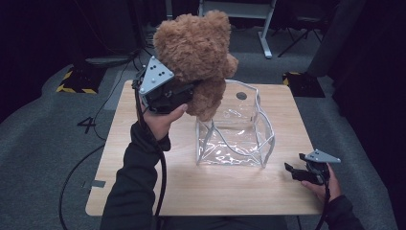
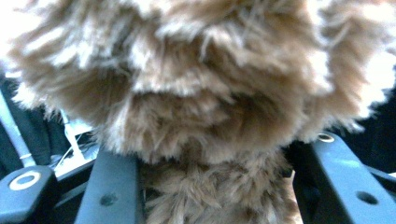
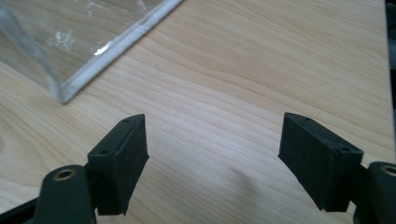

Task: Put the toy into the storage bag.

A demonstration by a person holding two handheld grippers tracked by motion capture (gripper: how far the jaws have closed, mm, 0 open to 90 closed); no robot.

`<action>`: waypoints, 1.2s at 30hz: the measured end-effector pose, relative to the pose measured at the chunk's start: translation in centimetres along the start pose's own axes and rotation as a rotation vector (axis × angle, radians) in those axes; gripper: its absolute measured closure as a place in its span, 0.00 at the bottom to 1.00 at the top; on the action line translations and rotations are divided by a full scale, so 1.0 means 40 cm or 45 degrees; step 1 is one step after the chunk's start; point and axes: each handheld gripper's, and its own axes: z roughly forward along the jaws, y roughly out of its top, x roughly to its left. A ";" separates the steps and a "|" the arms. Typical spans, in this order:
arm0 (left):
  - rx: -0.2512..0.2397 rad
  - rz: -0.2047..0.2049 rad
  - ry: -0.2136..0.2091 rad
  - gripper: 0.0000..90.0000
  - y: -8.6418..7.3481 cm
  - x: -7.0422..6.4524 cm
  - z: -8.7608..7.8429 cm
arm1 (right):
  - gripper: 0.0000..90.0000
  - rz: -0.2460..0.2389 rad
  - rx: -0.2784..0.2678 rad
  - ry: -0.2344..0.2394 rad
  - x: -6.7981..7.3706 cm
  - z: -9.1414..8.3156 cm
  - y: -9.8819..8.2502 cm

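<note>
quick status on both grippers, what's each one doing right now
Left gripper: closed on the teddy bear, held above the clear bag.
Right gripper: open, nothing between the jaws, over the table.

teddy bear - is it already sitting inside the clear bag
No, the teddy bear hangs in the left gripper above the clear bag, whose inside shows only bare plastic.

Brown teddy bear [image 1: 196, 52] (fluffy), aloft above table

Dark rm, grey carpet [image 1: 43, 143], light wood table [image 1: 230, 187].
</note>
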 end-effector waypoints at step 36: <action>0.038 0.004 -0.282 0.57 0.005 -0.180 0.209 | 0.24 0.022 0.041 0.024 -0.005 0.025 -0.026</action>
